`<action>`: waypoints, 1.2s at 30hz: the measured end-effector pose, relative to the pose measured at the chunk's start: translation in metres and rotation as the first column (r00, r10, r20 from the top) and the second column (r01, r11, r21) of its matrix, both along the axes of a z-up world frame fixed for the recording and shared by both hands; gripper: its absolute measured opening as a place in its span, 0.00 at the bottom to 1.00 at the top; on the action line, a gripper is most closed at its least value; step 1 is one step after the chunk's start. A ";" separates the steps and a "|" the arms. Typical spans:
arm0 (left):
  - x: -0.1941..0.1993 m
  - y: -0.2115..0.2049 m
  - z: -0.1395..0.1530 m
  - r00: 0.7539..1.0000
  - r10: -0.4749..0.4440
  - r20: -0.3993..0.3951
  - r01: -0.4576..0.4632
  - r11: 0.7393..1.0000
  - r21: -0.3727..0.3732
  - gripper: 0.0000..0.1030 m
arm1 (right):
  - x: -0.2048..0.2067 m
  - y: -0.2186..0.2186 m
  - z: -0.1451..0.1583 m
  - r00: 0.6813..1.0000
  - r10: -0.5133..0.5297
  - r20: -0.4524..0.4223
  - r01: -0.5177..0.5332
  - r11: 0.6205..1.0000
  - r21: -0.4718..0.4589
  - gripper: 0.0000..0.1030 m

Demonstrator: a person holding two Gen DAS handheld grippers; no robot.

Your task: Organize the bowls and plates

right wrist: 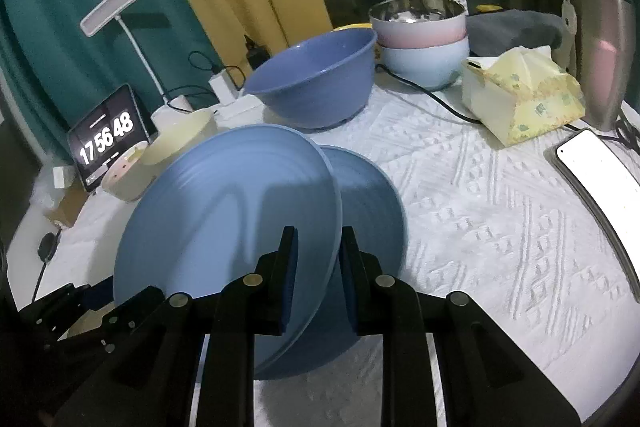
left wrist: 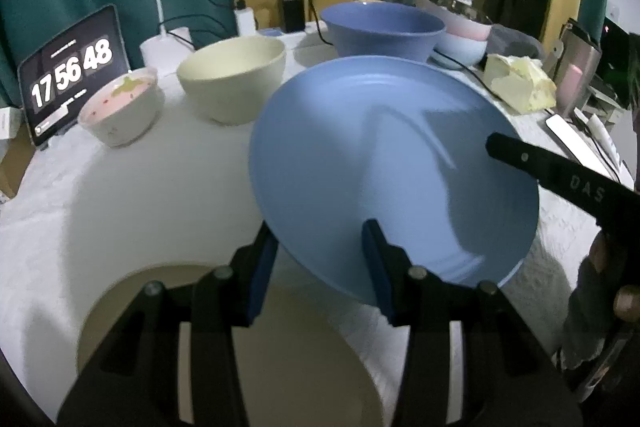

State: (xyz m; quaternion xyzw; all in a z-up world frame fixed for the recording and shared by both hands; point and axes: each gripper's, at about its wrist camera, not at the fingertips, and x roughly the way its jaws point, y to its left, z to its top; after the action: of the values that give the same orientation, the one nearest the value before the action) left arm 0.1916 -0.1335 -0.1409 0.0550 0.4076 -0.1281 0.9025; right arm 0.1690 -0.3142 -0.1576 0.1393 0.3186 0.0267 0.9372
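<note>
Right hand-held gripper [right wrist: 318, 239] clamps the rim of a tilted blue plate [right wrist: 228, 211]. Left hand-held gripper [left wrist: 320, 247] straddles the same plate's near edge; whether its pads press is unclear. Bench [right wrist: 480, 227] below carries bowls.

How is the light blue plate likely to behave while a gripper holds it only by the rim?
The light blue plate looks rigid, so it should not flex. Its smooth, glossy surface may slip between the right gripper pads. It is held at one edge and tilted, so it may pivot or sag. It looks like light plastic, though that is uncertain.
</note>
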 end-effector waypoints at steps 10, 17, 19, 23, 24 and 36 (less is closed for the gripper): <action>0.012 -0.018 -0.007 0.998 -0.029 -0.047 0.029 1.000 0.008 0.44 | 0.005 -0.019 -0.006 0.999 -0.038 -0.019 0.038 0.999 0.020 0.24; 0.019 -0.020 -0.010 0.996 -0.035 -0.084 0.035 0.999 -0.003 0.45 | 0.007 -0.024 -0.008 0.998 -0.049 -0.030 0.050 0.998 0.032 0.24; 0.020 -0.019 -0.010 0.995 -0.038 -0.087 0.038 0.999 -0.006 0.45 | 0.006 -0.024 -0.006 0.998 -0.053 -0.028 0.054 0.998 0.031 0.25; 0.019 -0.018 -0.009 0.996 -0.040 -0.082 0.039 0.999 -0.008 0.46 | 0.006 -0.024 -0.005 0.998 -0.057 -0.029 0.058 0.998 0.026 0.25; 0.019 -0.018 -0.008 0.996 -0.042 -0.078 0.041 0.999 -0.011 0.46 | 0.005 -0.024 -0.004 0.998 -0.059 -0.028 0.059 0.998 0.021 0.26; 0.007 -0.005 0.006 0.999 -0.034 -0.023 0.033 0.999 -0.031 0.46 | -0.005 -0.006 0.012 0.996 -0.082 0.031 0.086 0.990 -0.116 0.42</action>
State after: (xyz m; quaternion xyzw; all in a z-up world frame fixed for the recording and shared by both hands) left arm 0.1983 -0.1382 -0.1347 0.0466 0.4151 -0.1500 0.8961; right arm 0.1643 -0.3204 -0.1460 0.0968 0.3010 -0.0298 0.9482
